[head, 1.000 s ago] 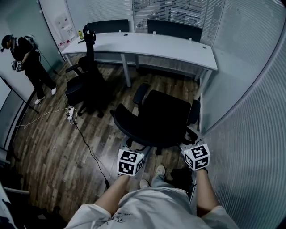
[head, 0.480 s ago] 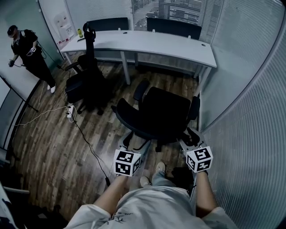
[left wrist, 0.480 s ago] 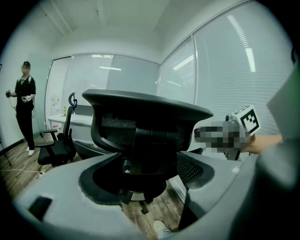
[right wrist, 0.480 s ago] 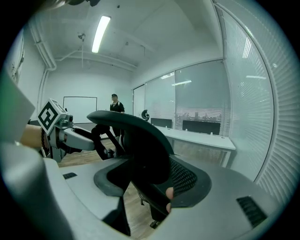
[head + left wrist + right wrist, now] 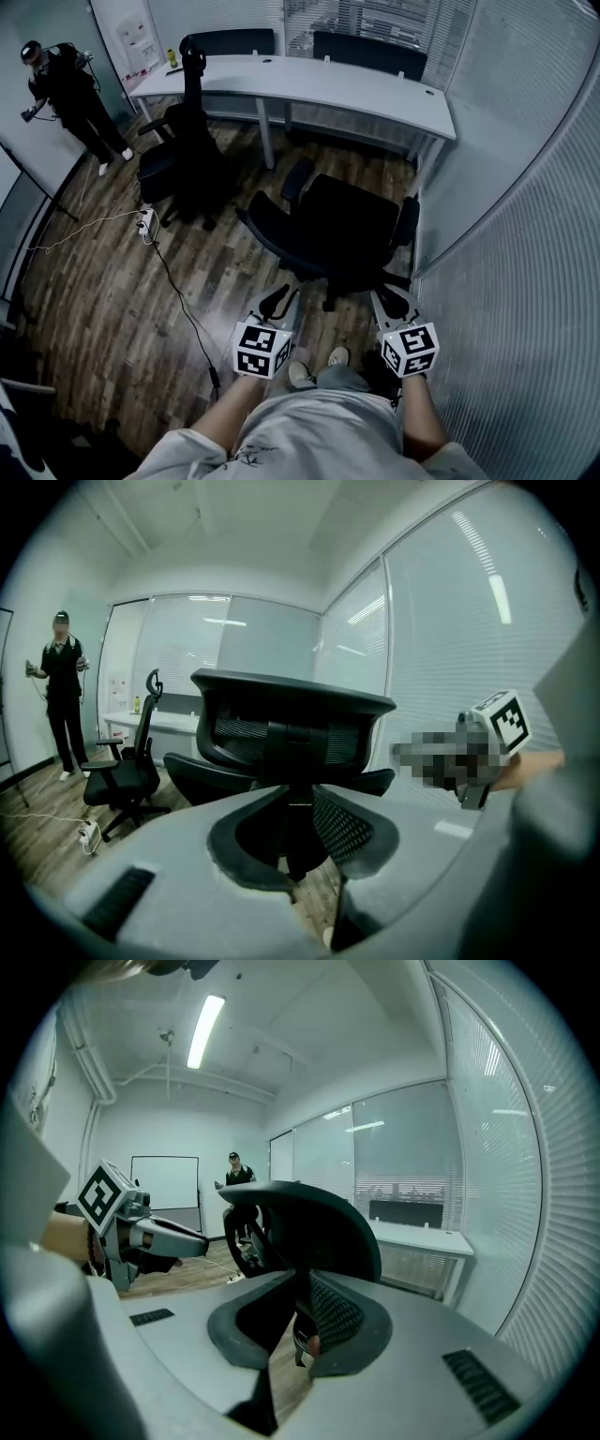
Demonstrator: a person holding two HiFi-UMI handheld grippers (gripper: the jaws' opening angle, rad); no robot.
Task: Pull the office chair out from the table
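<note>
Wooden floor point(image 5: 112, 309), office chair point(image 5: 352, 234) just beyond left gripper point(image 5: 279, 302), right gripper point(image 5: 386, 302), jaws closing empty

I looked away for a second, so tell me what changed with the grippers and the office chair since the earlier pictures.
The left gripper and right gripper both drew back from the office chair. Their jaws are closing with nothing between them. The chair stayed where it was, out from the table.

The head view looks steeply down onto the office chair point(image 5: 347, 234) and worktop point(image 5: 375, 94). The left gripper view and right gripper view face that same chair's back, close, from low behind.
</note>
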